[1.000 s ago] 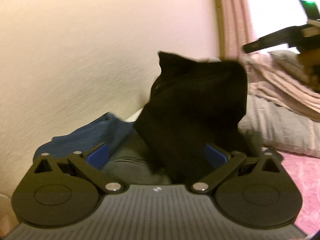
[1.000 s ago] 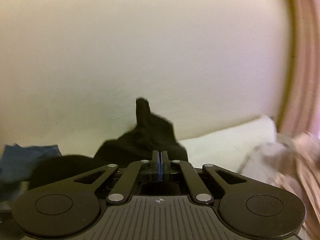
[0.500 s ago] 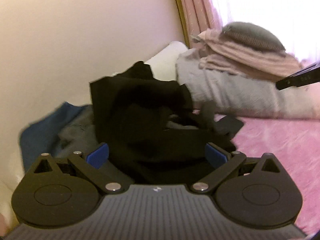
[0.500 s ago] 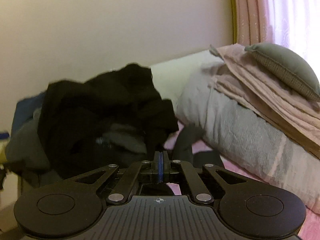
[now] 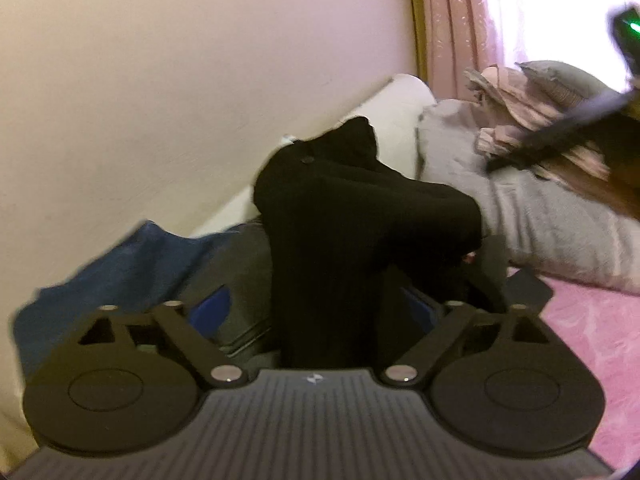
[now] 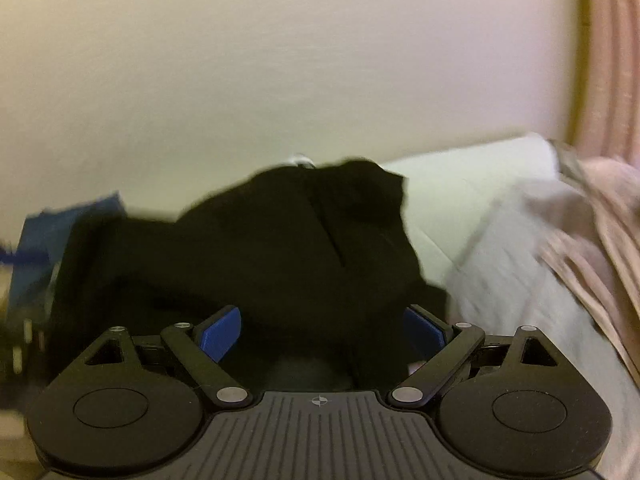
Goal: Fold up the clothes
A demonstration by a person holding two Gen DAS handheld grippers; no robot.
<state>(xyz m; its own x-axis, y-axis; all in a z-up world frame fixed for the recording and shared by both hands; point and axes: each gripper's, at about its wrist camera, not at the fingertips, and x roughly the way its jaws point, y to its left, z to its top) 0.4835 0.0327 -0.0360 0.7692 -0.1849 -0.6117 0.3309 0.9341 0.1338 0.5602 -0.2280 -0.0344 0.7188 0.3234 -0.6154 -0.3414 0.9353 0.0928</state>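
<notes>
A black garment [image 5: 352, 208] lies bunched on a pile of clothes against the wall. One strip of it hangs down between the pads of my left gripper [image 5: 316, 304]. Those jaws are closing, and the left pad [image 5: 216, 304] still stands clear of the cloth. In the right wrist view the same black garment [image 6: 288, 248] fills the space just ahead of my right gripper [image 6: 322, 330]. Its jaws are opening and the blue pads [image 6: 222, 332] stand wide apart, off the cloth. A blurred dark finger [image 5: 552, 136] of the right gripper shows at the upper right of the left wrist view.
Under the black garment lie a blue garment [image 5: 120, 264] and a grey one [image 5: 240, 276]. A white bolster [image 5: 400, 120] runs along the wall. Grey bedding [image 5: 540, 216] topped with a pinkish blanket [image 5: 520, 128] sits to the right, on a pink sheet [image 5: 592, 328]. A pink curtain [image 5: 460, 20] hangs behind.
My right gripper, shut on the black cloth before, now stands wide open and the garment rests on the pile. My left jaws have narrowed a little. Both views have swung sideways.
</notes>
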